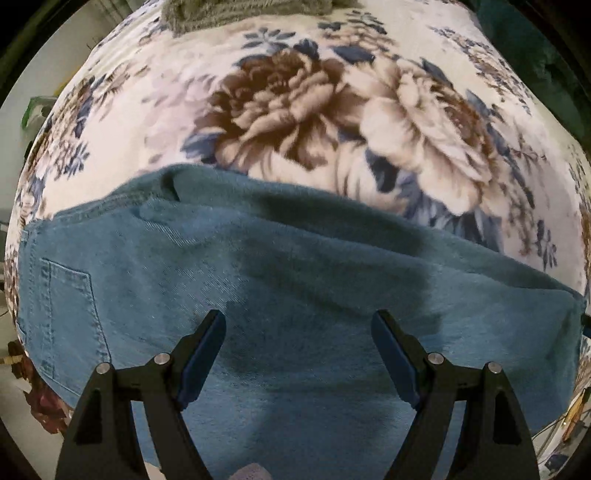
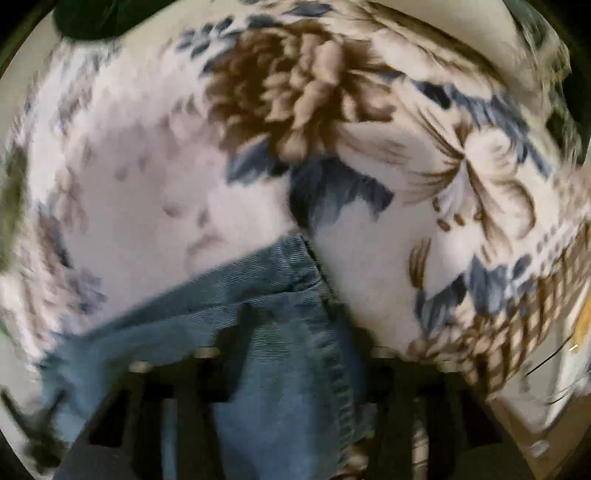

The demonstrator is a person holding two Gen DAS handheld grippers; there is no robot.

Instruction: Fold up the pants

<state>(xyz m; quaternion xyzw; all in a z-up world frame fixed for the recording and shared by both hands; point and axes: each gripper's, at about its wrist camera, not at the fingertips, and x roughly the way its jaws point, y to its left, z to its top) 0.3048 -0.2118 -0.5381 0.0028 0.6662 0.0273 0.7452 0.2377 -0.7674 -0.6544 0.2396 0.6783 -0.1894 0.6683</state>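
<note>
Blue denim pants (image 1: 295, 280) lie folded lengthwise on a floral blanket (image 1: 295, 110), with a back pocket (image 1: 70, 317) at the left. My left gripper (image 1: 299, 325) is open just above the denim, holding nothing. In the blurred right wrist view, a hemmed end of the pants (image 2: 280, 332) lies between the fingers of my right gripper (image 2: 291, 354), whose jaws stand wide apart over the cloth. The right fingertips are smeared by motion blur.
The blanket (image 2: 147, 184) covers the whole work surface, with large brown and blue flowers. A grey fuzzy cloth (image 1: 243, 11) lies at the far edge. The blanket's edge drops off at the right (image 2: 517, 369), with floor and clutter beyond.
</note>
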